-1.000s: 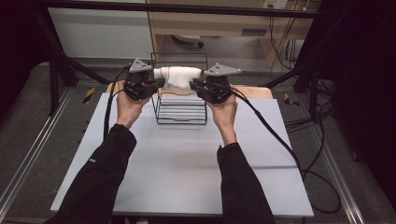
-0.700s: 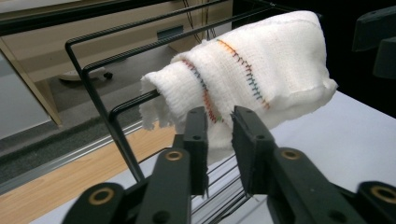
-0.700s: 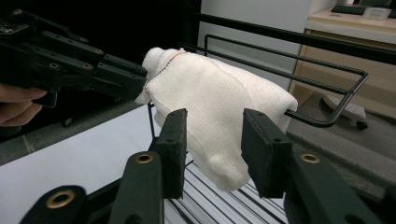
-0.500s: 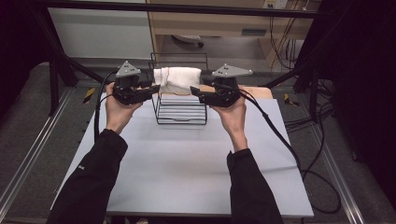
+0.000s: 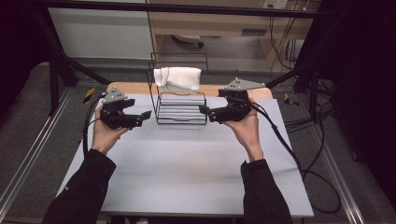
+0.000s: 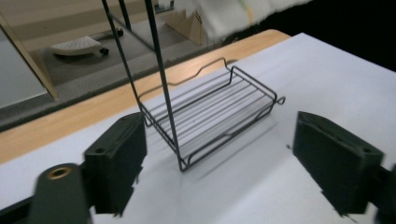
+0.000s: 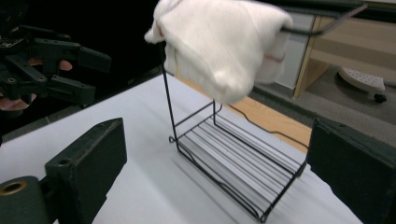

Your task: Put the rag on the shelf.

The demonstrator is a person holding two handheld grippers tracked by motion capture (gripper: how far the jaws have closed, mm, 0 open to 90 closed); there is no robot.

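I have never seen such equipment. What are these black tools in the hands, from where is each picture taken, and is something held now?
A person stands at a white table and holds one hand tool in each hand. Each tool ends in two-jaw tongs: the left tongs and the right tongs. The high view looks down from above the person. The other two pictures come from small cameras riding on the tools, looking along their black jaws. On the table stands a black wire rack, and a white towel hangs over its top bar. Both tongs have just been opening; nothing is between their jaws, so nothing is held.
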